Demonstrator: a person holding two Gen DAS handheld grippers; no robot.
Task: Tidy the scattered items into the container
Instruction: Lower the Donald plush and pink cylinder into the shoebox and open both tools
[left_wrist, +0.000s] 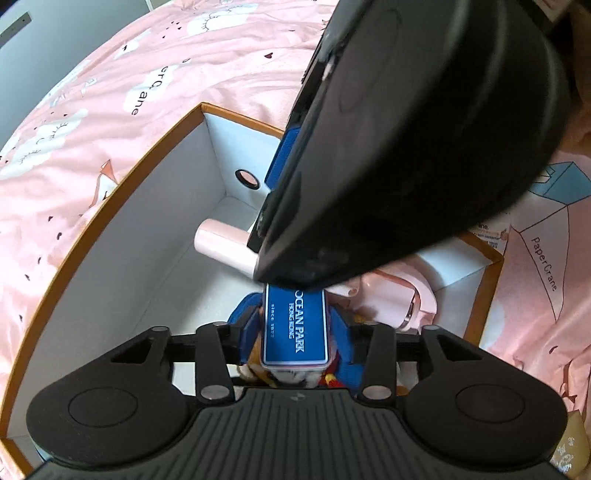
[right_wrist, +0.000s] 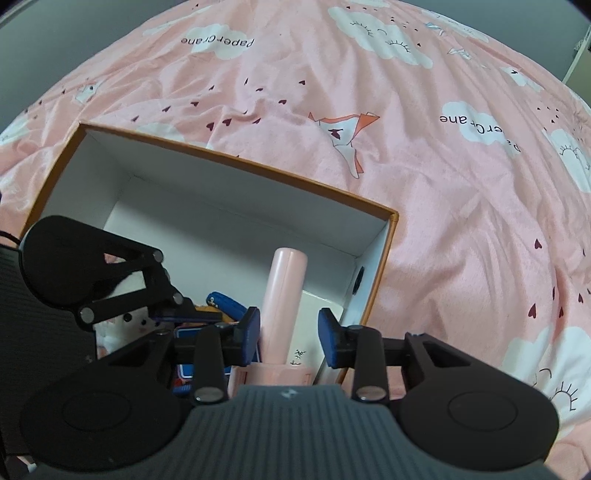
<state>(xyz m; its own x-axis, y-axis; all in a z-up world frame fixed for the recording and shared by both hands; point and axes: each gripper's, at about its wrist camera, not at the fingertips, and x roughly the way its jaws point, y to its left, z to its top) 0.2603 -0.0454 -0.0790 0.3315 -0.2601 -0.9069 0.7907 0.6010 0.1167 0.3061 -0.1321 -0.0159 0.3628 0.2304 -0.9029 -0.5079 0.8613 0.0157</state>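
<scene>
On the pink bedspread (right_wrist: 443, 192) in front of you sits the box (left_wrist: 122, 192), orange at the rim and white inside, and both your claws hang over it pointing steeply down.

Your left claw (left_wrist: 295, 328) has the blue tin (left_wrist: 295, 325) lengthways between its fingers (left_wrist: 248, 326), low in the box and over a blue and orange plush (left_wrist: 242, 310). The pads stand close on either side of the tin, but you cannot tell from either view whether they press on it.

Your right claw (right_wrist: 290, 336) is parted around the pink tube (right_wrist: 284, 288). Its left finger (right_wrist: 253, 328) is right against the tube, while its right one stands apart with white box floor showing between. So it grips nothing. The tube lies on the floor of the box and points at the far wall.

From the left wrist, the right claw's black body covers much of the box. Beyond it a pale pink item (left_wrist: 402, 295) lies by the near right corner. From the right wrist, a white plush (right_wrist: 129, 319) shows under the left claw.
</scene>
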